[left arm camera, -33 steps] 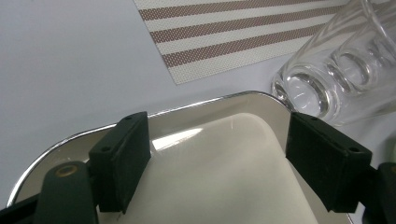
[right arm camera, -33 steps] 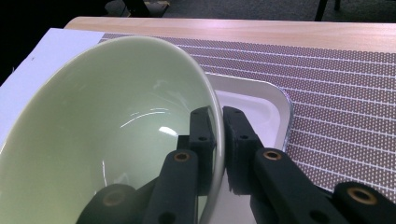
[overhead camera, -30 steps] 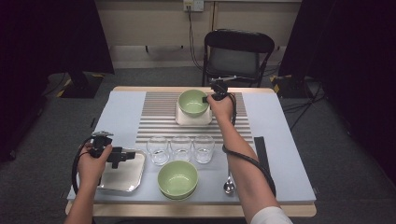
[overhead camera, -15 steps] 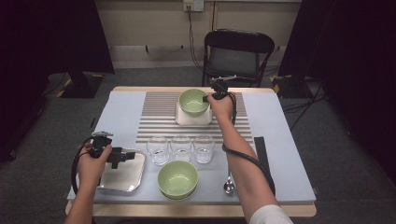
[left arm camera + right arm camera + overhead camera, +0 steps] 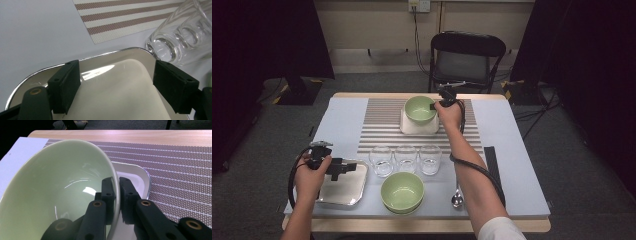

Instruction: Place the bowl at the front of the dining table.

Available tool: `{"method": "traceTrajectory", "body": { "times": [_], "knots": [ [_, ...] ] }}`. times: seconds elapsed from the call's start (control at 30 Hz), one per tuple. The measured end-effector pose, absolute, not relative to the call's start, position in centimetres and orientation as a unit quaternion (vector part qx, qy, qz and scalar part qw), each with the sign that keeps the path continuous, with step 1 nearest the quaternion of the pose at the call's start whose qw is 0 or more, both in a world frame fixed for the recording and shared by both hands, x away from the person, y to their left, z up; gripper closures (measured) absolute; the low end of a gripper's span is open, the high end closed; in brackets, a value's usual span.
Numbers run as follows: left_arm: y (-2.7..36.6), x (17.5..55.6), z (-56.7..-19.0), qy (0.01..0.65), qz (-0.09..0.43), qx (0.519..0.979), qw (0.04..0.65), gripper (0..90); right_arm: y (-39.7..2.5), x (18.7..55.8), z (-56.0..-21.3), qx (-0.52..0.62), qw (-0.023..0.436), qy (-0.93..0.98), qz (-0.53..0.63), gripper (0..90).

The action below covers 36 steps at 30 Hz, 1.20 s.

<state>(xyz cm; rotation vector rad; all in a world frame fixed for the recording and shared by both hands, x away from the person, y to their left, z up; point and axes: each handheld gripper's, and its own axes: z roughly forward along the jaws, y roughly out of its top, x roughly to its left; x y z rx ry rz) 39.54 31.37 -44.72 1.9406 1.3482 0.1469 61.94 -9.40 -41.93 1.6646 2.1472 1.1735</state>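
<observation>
My right gripper (image 5: 435,106) (image 5: 117,192) is shut on the rim of a light green bowl (image 5: 419,108) (image 5: 55,195), one jaw inside and one outside. That bowl sits over a square white tray (image 5: 418,127) (image 5: 140,176) at the far middle of the striped mat (image 5: 384,125). My left gripper (image 5: 347,167) (image 5: 116,83) is open, its jaws spread above a shiny metal tray (image 5: 343,185) (image 5: 110,95) at the near left. A second green bowl (image 5: 402,191) stands near the front edge.
Three clear glasses (image 5: 406,159) stand in a row between the trays; one glass (image 5: 180,37) is close to my left jaws. A spoon (image 5: 457,197) lies near the front right, a black strip (image 5: 490,165) beyond it. A chair (image 5: 467,60) stands behind the table.
</observation>
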Motion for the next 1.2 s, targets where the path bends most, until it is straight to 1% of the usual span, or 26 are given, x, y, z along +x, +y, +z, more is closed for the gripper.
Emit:
{"method": "traceTrajectory", "body": {
  "times": [1.2],
  "knots": [
    [31.3,39.5,-44.7,0.527,0.056,0.76,0.376,22.0,-9.0,62.4,-43.3,0.559,0.1,0.725,0.39,83.2]
  ]
}}
